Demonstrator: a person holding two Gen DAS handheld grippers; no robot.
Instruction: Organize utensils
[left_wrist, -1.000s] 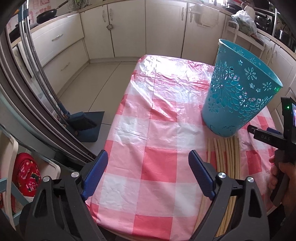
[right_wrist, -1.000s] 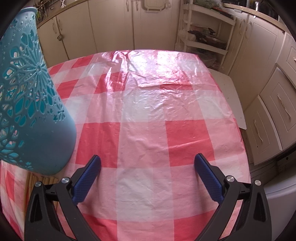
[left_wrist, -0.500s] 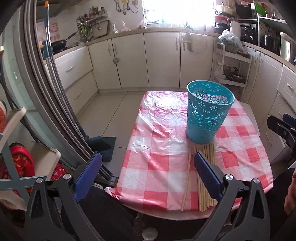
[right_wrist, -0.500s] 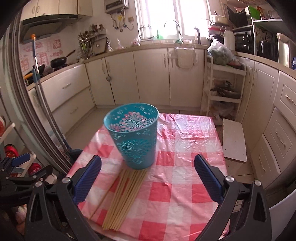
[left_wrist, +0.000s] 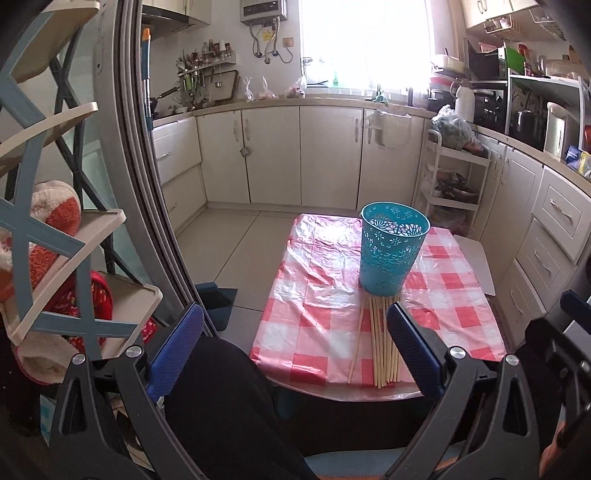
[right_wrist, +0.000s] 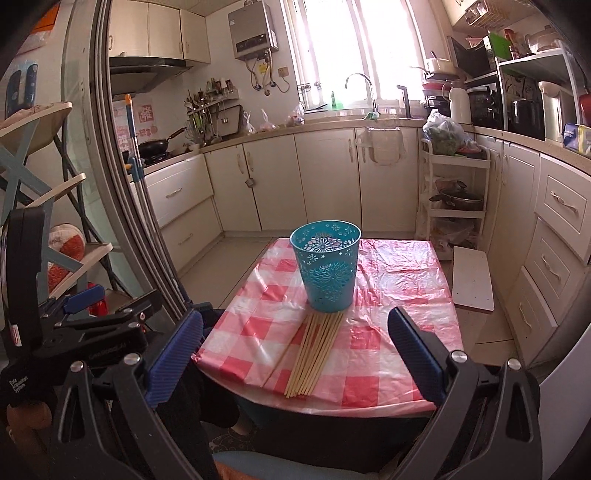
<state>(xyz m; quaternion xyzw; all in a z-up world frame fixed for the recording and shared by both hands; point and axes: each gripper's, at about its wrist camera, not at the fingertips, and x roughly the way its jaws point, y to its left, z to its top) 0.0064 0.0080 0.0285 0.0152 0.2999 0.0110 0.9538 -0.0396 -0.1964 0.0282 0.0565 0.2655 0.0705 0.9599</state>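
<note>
A teal perforated plastic basket (left_wrist: 392, 253) (right_wrist: 327, 269) stands upright on a small table with a red-and-white checked cloth (left_wrist: 314, 306) (right_wrist: 388, 295). Several wooden chopsticks (left_wrist: 378, 339) (right_wrist: 314, 347) lie side by side on the cloth, from the basket's foot to the near table edge. My left gripper (left_wrist: 295, 350) is open and empty, held back from the near table edge. My right gripper (right_wrist: 295, 350) is open and empty, also back from the table. The left gripper's body shows at the left of the right wrist view (right_wrist: 88, 325).
Cream kitchen cabinets (left_wrist: 325, 155) (right_wrist: 325, 177) line the far and right walls. A white shelf cart (left_wrist: 454, 181) (right_wrist: 454, 195) stands past the table. A sliding door frame (left_wrist: 147, 184) and a blue-framed shelf rack (left_wrist: 55, 240) are at the left. A white board (right_wrist: 472, 277) lies on the floor at the right.
Both grippers have pulled back and up from just above the cloth. The whole table, basket and chopsticks now show from farther away. Both stay open and empty.
</note>
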